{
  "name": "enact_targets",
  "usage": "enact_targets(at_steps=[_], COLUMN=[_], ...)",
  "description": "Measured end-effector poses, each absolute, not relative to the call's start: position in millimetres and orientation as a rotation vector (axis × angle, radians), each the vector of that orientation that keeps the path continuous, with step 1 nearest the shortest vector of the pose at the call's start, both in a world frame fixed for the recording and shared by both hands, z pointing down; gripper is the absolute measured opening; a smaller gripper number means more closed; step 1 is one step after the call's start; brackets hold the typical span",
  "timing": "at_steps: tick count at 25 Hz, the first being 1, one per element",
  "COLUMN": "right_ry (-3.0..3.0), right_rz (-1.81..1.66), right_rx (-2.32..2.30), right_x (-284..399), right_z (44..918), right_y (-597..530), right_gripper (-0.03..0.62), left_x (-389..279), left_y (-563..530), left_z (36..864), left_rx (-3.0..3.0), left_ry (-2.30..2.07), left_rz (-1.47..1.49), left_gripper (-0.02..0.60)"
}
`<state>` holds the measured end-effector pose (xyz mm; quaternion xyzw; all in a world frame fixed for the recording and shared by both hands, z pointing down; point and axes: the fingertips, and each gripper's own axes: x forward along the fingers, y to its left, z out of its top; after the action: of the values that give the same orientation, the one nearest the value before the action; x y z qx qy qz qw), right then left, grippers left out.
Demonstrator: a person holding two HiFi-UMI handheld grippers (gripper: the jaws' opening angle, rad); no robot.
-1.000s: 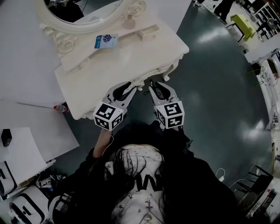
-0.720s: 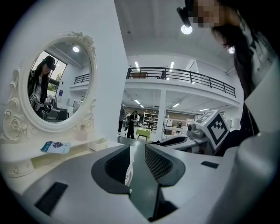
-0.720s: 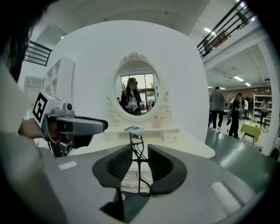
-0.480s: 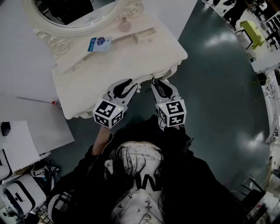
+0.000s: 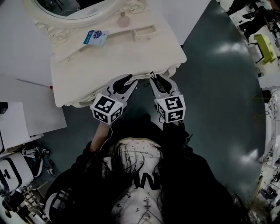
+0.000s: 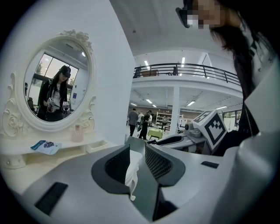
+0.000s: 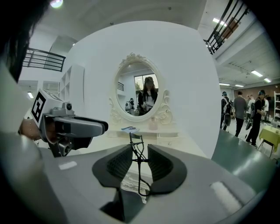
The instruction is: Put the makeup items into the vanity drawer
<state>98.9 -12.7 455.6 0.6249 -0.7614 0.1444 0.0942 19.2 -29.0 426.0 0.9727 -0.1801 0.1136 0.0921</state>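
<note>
A white vanity (image 5: 109,61) with an oval mirror (image 5: 74,6) stands before me. Both grippers are at its front edge. My right gripper (image 5: 156,80) is shut on a black eyelash curler (image 7: 138,162), which stands upright between its pads with the curved head on top. My left gripper (image 5: 127,81) is open. A carved white piece of the vanity's front (image 6: 131,175) lies against its left pad, with dark floor showing in the remaining gap. A blue packet (image 5: 95,36) and a pink bottle (image 5: 124,19) sit on the vanity's raised shelf, beside a small shelf drawer (image 5: 144,31).
A white wall panel (image 5: 22,52) runs along the vanity's left side. White cases and clutter (image 5: 13,170) lie on the dark floor at lower left. A yellow-green stool (image 5: 267,46) stands far right. People walk in the hall behind (image 7: 238,113).
Both grippers stay at the vanity's front edge, the curler still in the right one. The head view has shifted, so the vanity sits a little higher and further left in the picture.
</note>
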Motion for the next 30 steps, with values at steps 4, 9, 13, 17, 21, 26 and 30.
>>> enact_targets(at_steps=[4, 9, 13, 17, 21, 26, 30], right_ry=[-2.285, -2.320, -2.333, -2.336, -2.315, -2.287, -2.269], right_rz=[0.442, 0.444, 0.440, 0.447, 0.447, 0.455, 0.483], right_rx=[1.821, 1.789, 1.783, 1.779, 1.779, 1.791, 1.795], right_x=[112, 118, 121, 121, 131, 145, 152], right_z=[461, 464, 464, 465, 468, 469, 476], right_y=[-12, -16, -22, -31, -48, -83, -117], right_gripper=[0.115, 0.115, 0.115, 0.115, 0.115, 0.115, 0.115], left_x=[32, 37, 37, 38, 50, 64, 68], left_y=[-24, -25, -29, -41, -57, -93, -126], left_z=[431, 430, 430, 432, 435, 435, 437], left_rx=[2.864, 2.861, 2.861, 2.857, 2.858, 2.869, 2.888], left_ry=[-0.569, -0.614, -0.636, -0.640, -0.609, -0.566, -0.547], left_rz=[0.348, 0.358, 0.365, 0.371, 0.360, 0.355, 0.380], left_gripper=[0.109, 0.109, 0.109, 0.109, 0.109, 0.109, 0.109])
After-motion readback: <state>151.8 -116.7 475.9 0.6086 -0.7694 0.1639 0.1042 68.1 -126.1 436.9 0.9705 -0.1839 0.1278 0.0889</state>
